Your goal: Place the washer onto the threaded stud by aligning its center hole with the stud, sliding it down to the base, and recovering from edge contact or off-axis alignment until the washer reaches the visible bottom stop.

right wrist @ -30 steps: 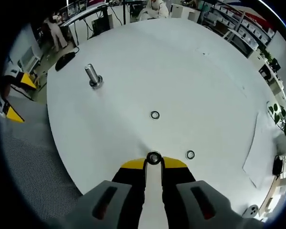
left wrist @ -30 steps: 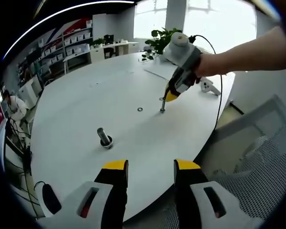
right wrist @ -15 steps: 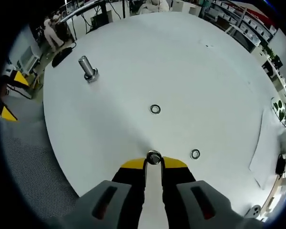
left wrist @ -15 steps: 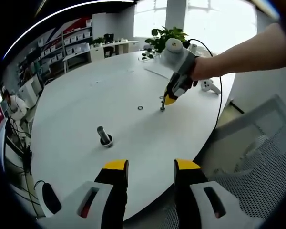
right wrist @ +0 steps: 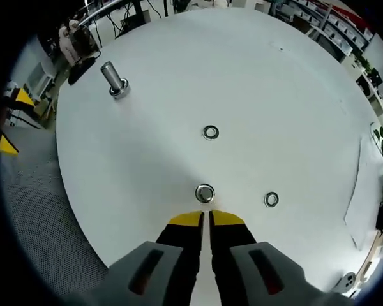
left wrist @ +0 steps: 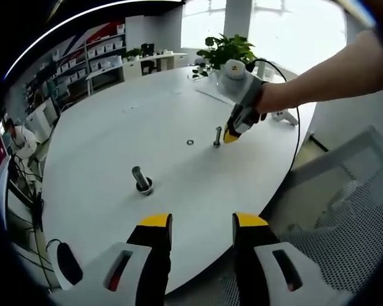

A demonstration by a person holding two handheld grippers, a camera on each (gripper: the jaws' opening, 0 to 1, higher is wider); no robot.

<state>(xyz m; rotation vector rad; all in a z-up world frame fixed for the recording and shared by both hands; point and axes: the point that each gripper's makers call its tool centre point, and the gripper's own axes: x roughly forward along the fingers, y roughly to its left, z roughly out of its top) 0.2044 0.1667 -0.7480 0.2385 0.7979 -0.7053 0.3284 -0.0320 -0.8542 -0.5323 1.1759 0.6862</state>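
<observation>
A small upright threaded stud (left wrist: 217,136) stands on the white round table (left wrist: 115,127). In the right gripper view I look down on that stud (right wrist: 205,193) end-on, with a washer ringing it; its height on the stud is unclear. My right gripper (right wrist: 206,218) sits just short of it, shut with nothing between its fingers. From the left gripper view the right gripper (left wrist: 231,135) hovers beside the stud in a person's hand. Loose washers (right wrist: 210,132) (right wrist: 272,199) lie nearby. My left gripper (left wrist: 195,231) hangs open off the table edge.
A thicker stud (left wrist: 141,181) (right wrist: 114,80) on a round base stands farther along the table. A sheet of paper (left wrist: 210,95) and a white device (left wrist: 282,116) lie at the far side. A mesh chair (left wrist: 345,210) is beside the table edge.
My right gripper has let go of the washer at the stud's top, drawn back a little and closed its jaws. The left gripper has stayed put.
</observation>
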